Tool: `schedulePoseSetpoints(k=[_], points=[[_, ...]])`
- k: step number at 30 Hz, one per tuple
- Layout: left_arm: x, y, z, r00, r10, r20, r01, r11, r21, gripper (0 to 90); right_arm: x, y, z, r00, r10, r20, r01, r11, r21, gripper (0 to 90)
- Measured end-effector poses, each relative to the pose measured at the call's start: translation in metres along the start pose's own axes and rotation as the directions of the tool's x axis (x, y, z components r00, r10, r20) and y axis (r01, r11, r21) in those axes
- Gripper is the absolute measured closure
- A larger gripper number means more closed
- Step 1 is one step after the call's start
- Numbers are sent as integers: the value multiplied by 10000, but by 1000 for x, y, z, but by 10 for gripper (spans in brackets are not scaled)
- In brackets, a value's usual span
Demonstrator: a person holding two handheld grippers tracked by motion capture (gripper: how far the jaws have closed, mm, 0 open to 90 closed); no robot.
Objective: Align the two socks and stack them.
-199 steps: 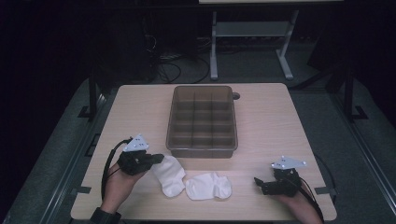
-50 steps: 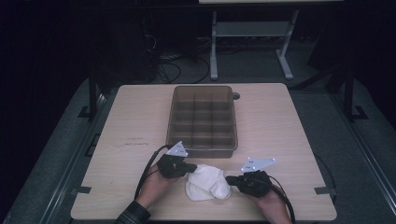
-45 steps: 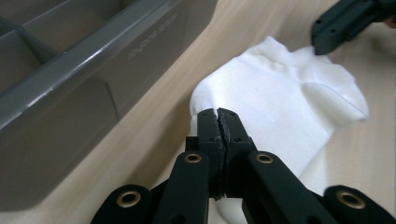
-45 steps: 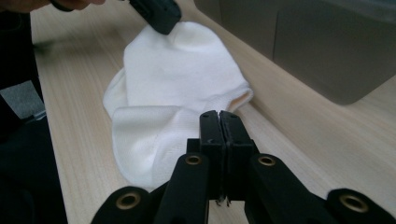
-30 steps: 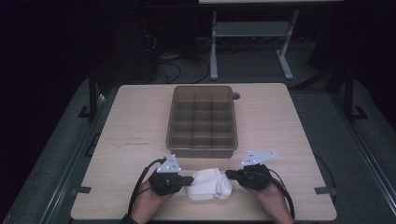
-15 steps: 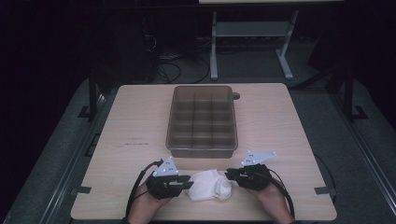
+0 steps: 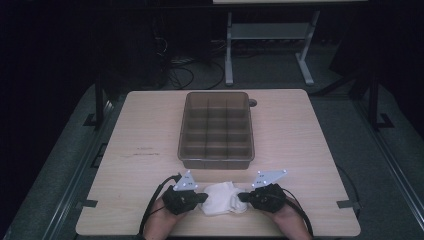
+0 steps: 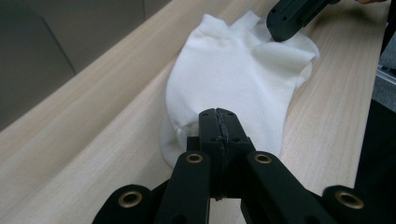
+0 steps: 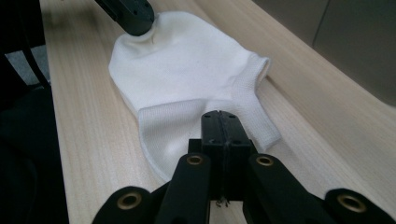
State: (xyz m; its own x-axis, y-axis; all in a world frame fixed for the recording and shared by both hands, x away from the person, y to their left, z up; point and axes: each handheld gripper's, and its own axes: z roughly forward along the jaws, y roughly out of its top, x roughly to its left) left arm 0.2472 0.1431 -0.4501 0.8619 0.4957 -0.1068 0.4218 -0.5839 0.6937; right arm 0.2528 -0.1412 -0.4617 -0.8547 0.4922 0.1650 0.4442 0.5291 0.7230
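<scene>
Black jaws met on white knit at both ends: your left gripper (image 8: 218, 135) pinched the toe end of the stacked white socks (image 7: 221, 198), and your right gripper (image 9: 219, 135) clamped the ribbed cuff edge (image 9: 243, 100), each pair of jaws pressed together on fabric. You appeared to hold the ends apart to keep the socks flat and aligned, probably for folding. They lay at the near edge of the wooden table (image 7: 300, 130), between your hands and well short of the brown compartment tray (image 7: 216, 129) behind. One sock sat on the other, soft and slightly rumpled, its cuff open and a lower hem peeking out.
</scene>
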Motion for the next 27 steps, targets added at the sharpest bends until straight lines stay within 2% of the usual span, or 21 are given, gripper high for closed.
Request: schedulePoseSetpoints(k=[3,7,11,27], points=[[0,-1,5,9999,-17,-140,21,9996,291,900,0,-1,4,10000,-21,-32,21,9999,148,897],[2,0,7,9999,-69,-125,73,9993,359,900,-1,-2,7,10000,-23,-15,23,9994,336,899],[3,1,9,9996,-62,-282,72,9993,376,900,0,-3,6,10000,-51,-73,54,9991,423,900],[23,18,23,9965,237,-798,-198,9986,493,900,21,-2,13,9947,-463,-916,523,9966,640,900]])
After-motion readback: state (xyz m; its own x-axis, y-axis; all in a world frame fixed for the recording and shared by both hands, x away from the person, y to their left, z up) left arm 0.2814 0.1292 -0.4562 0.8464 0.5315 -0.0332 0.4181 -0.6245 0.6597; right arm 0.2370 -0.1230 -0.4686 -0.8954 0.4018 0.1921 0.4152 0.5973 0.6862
